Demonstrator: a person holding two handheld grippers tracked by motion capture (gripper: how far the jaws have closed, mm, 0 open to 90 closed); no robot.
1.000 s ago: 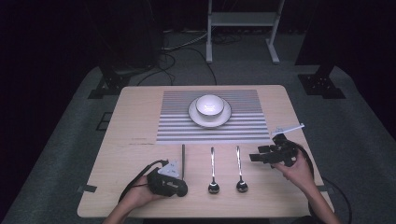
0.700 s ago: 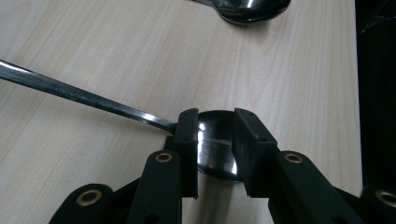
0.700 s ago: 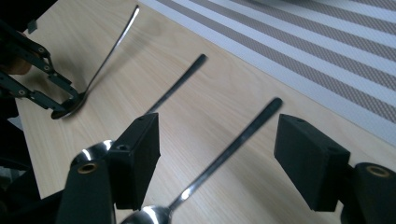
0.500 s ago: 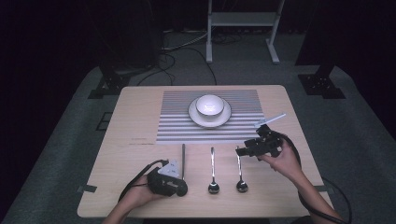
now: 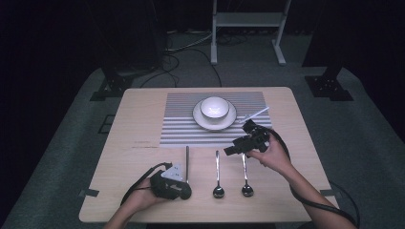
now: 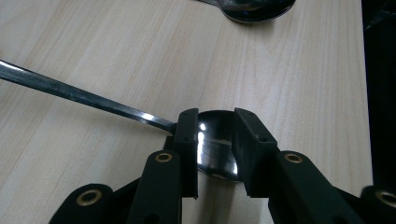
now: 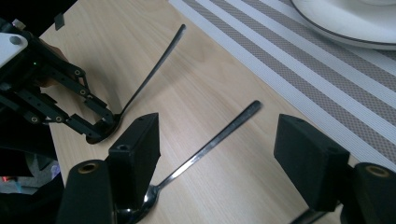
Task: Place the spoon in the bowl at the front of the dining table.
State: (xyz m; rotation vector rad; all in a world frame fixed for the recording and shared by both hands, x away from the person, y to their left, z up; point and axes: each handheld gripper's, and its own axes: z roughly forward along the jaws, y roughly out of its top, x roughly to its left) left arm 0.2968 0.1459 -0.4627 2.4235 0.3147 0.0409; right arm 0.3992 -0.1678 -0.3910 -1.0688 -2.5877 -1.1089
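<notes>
High view: left hand-held gripper (image 5: 184, 191) rests on the bench (image 5: 138, 124) at the bowl end of the left spoon (image 5: 187, 162); right hand-held gripper (image 5: 228, 150) hangs above the right spoon (image 5: 245, 174), beside the striped placemat (image 5: 181, 124).
Left gripper view: jaws clenched on the left spoon (image 6: 93, 100) at its bowl, flat on the bench.
Right gripper view: right hand-held gripper (image 7: 224, 149) released, jaws wide, middle spoon (image 7: 210, 142) lying below them.

Three steel spoons (image 5: 218, 174) flat, parallel
</notes>
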